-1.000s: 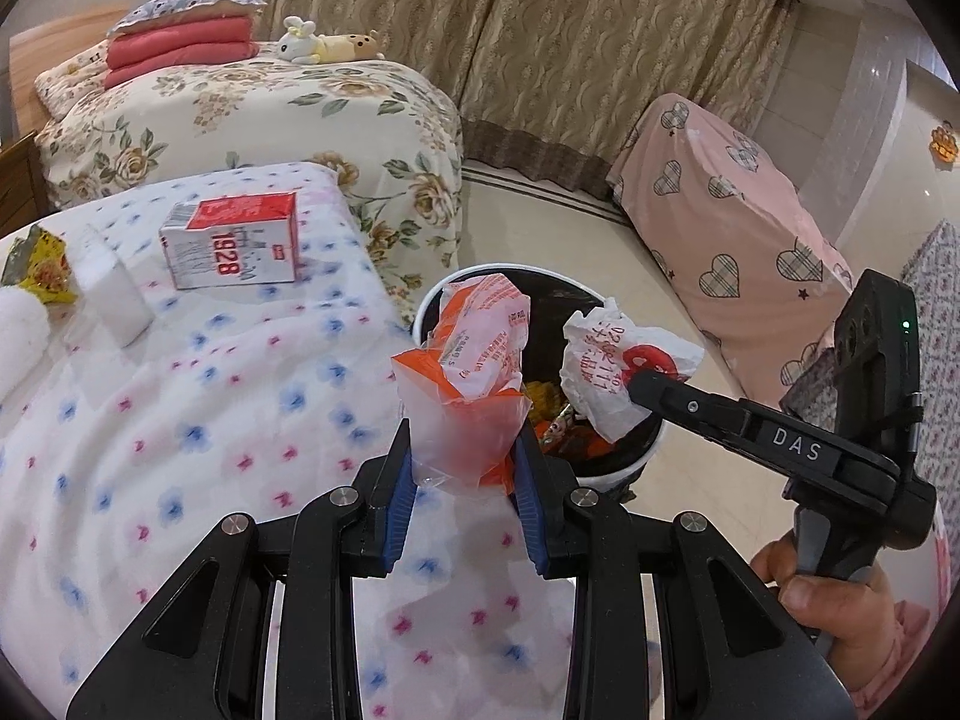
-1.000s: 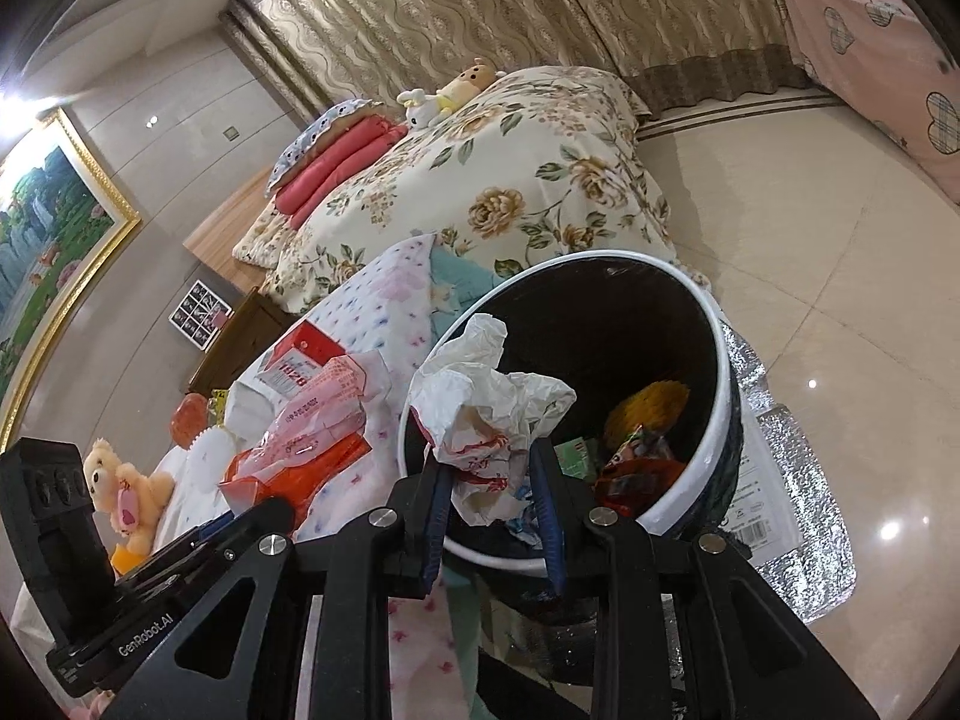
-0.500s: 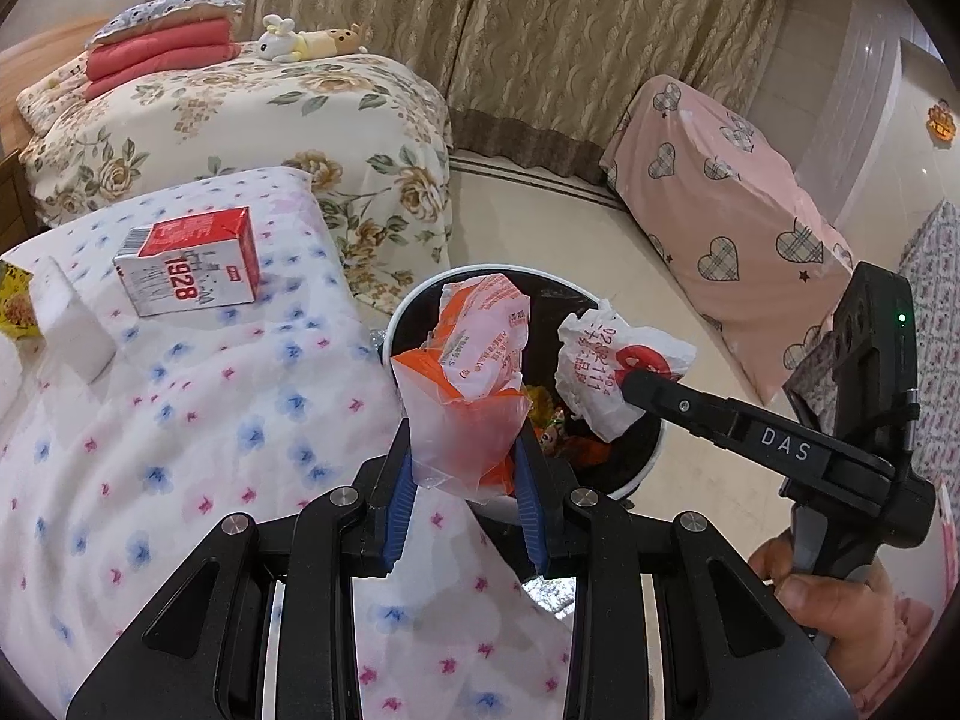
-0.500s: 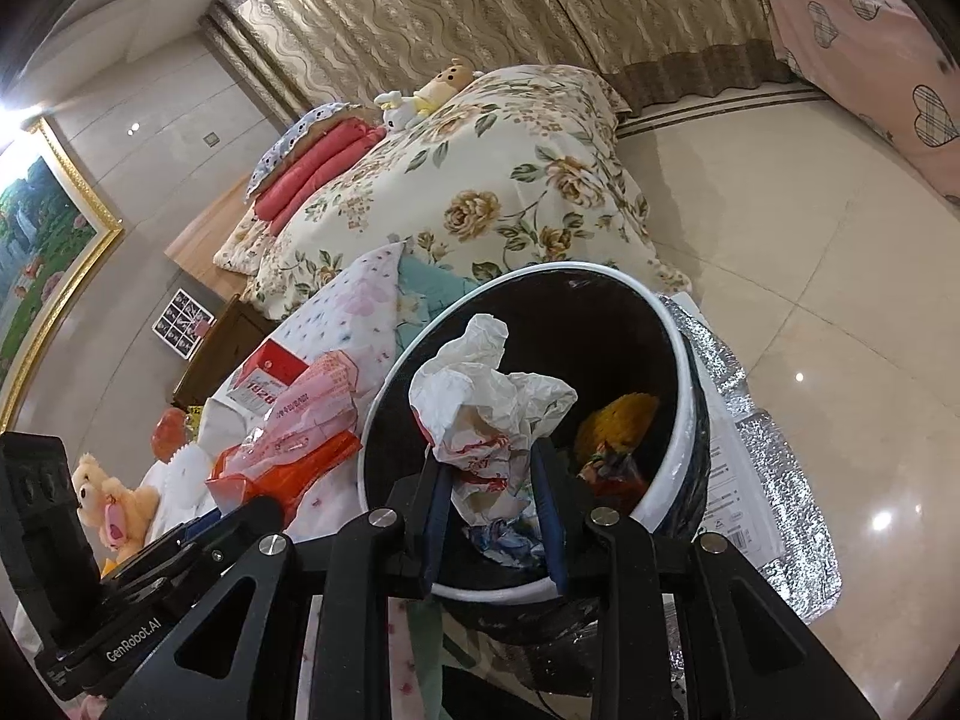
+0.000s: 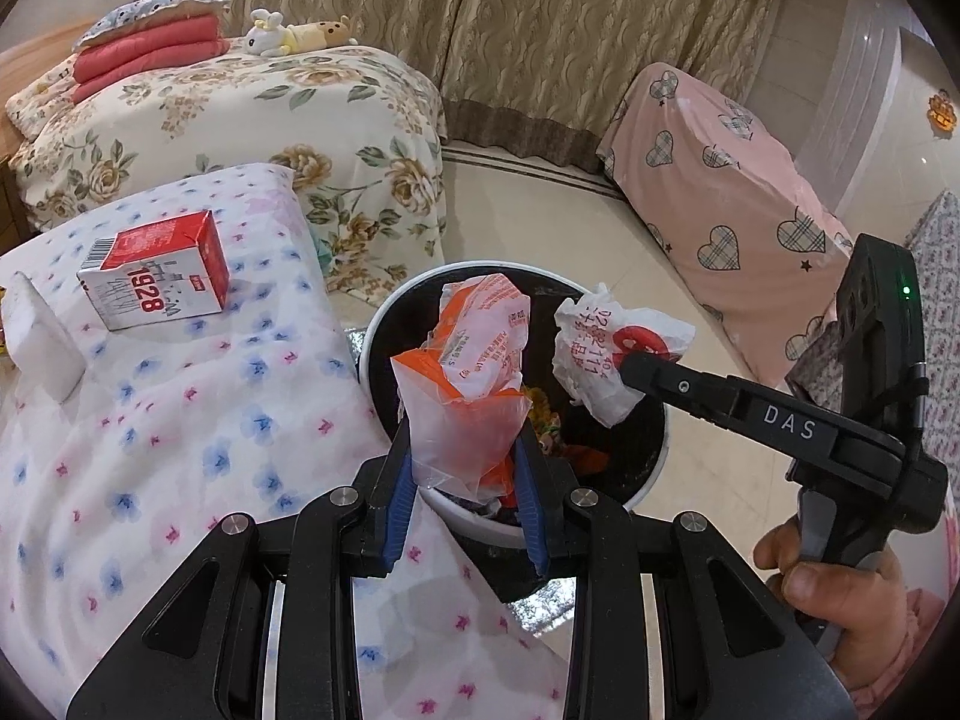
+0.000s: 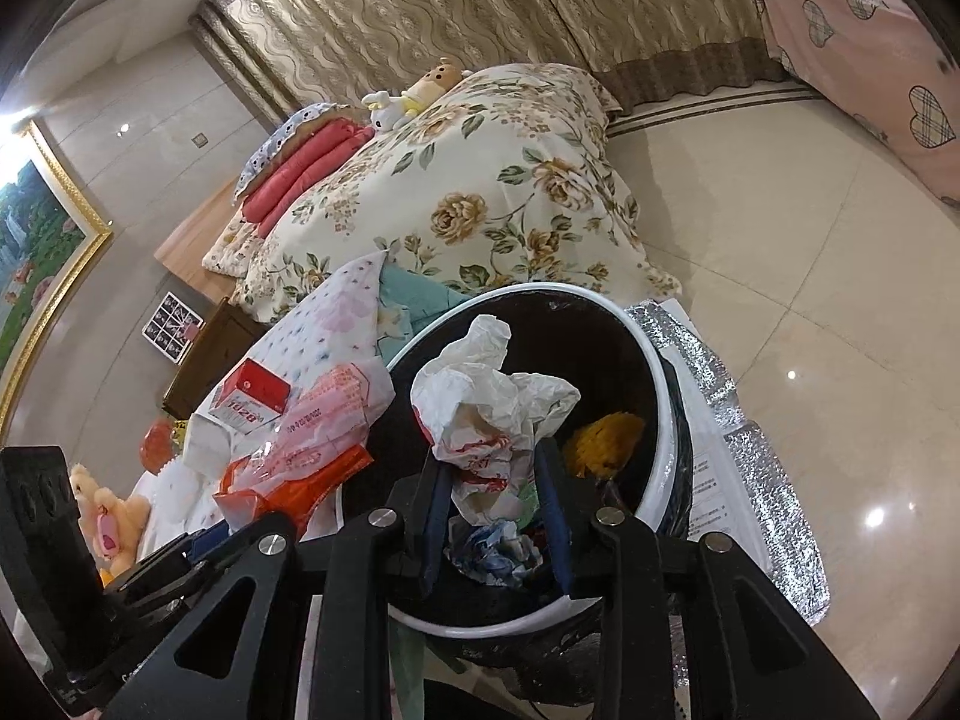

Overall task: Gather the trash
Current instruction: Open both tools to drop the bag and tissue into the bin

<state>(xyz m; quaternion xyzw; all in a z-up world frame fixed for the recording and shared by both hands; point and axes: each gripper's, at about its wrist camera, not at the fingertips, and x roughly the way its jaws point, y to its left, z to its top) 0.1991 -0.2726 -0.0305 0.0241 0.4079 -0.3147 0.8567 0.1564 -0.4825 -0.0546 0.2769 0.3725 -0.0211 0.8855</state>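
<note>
My left gripper (image 5: 465, 450) is shut on an orange and clear plastic wrapper (image 5: 474, 384) and holds it over the near rim of a round black bin with a white rim (image 5: 384, 324). My right gripper (image 6: 493, 480) is shut on a crumpled white paper wrapper with red print (image 6: 486, 414) and holds it above the bin's opening (image 6: 660, 396). The bin holds several colourful scraps. The white wrapper also shows in the left wrist view (image 5: 606, 354), and the orange wrapper in the right wrist view (image 6: 306, 456).
A red and white 1928 carton (image 5: 156, 276) and a white block (image 5: 42, 342) lie on the flowered bedspread (image 5: 180, 420) to the left. A floral bed (image 5: 240, 114) stands behind. A pink heart-print cover (image 5: 720, 204) is at the right. Silver foil (image 6: 762, 480) lies beside the bin.
Both grippers have moved further over the bin with their wrappers still held. The bin now sits closer and more centred under them.
</note>
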